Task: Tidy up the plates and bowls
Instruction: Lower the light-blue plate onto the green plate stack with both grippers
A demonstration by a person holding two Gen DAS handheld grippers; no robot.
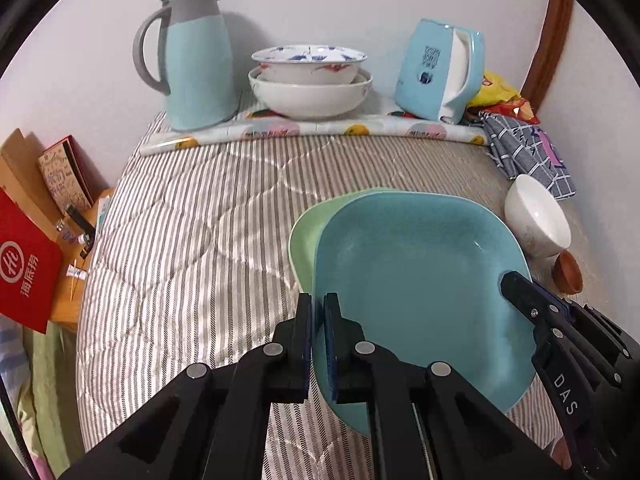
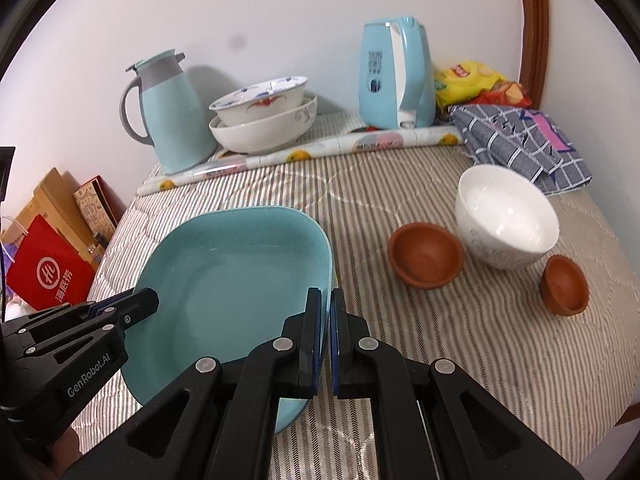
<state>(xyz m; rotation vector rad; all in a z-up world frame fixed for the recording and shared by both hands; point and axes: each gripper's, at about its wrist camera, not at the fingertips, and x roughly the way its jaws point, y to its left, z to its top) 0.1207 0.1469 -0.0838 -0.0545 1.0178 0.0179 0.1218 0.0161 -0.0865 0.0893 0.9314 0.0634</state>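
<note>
Beside blue plate (image 2: 240,280), bare striped cloth (image 2: 400,192)

White "DAS" lettering runs along the right gripper (image 1: 516,288) at four o'clock in the left wrist view. "GenRobot.AI" marks the left gripper (image 2: 150,300) at eight o'clock in the right wrist view. The red bag (image 2: 48,276), nine o'clock, carries a white "Hi" roundel with Chinese characters.
</note>
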